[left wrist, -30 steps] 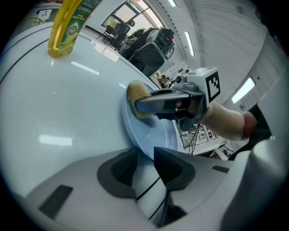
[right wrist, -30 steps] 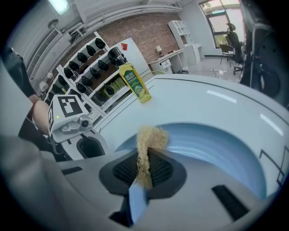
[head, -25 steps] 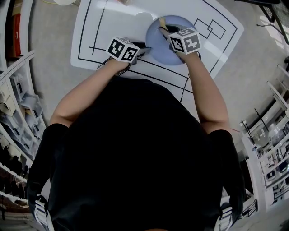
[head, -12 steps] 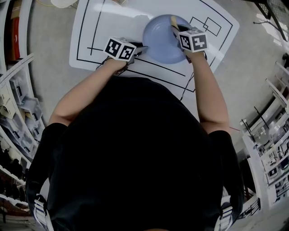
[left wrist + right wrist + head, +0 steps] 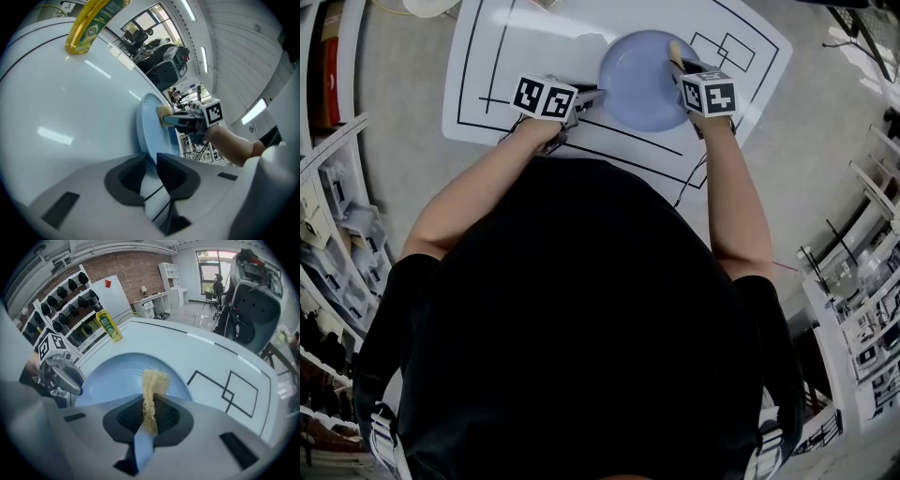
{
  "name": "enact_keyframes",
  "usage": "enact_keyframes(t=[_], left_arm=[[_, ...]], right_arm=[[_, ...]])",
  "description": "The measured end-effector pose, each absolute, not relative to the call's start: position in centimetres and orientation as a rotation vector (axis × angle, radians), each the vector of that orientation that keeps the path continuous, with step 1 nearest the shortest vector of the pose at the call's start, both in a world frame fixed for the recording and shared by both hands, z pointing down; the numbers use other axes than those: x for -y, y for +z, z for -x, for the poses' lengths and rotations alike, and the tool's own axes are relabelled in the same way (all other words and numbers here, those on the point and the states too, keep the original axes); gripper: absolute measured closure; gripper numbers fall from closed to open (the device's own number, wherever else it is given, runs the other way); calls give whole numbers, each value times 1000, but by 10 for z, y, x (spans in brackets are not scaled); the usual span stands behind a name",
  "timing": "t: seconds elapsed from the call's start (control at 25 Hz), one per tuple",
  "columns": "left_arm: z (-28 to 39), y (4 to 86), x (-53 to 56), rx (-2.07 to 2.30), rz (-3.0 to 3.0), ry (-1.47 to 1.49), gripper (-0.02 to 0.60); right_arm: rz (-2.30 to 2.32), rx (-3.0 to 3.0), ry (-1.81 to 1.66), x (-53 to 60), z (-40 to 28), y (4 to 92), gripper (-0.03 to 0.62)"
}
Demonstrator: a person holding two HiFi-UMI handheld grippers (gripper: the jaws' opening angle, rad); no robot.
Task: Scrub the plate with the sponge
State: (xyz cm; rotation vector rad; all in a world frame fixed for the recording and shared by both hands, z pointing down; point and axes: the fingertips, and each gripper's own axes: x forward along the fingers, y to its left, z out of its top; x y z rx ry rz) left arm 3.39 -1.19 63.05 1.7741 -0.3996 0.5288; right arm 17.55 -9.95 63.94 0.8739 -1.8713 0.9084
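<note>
I log: shirt point(image 5: 581, 328), black, plain, loose; short sleeves point(image 5: 408, 281) either side of shirt, same black; forearms point(image 5: 478, 197) bare.

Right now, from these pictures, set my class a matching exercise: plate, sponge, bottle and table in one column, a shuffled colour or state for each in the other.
1. plate
2. sponge
3. bottle
4. table

A. white with black lines
B. held in the right gripper
C. light blue
D. yellow with a green label

Pairs: 1-C, 2-B, 3-D, 4-A
</note>
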Motion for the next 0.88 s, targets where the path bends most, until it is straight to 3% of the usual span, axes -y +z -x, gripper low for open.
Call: enact_keyframes(t=[0.88], left_arm=[[-16,630,45,511,-1744,420,541]], right_arm=[[-763,1700,861,30,-200,645,559]])
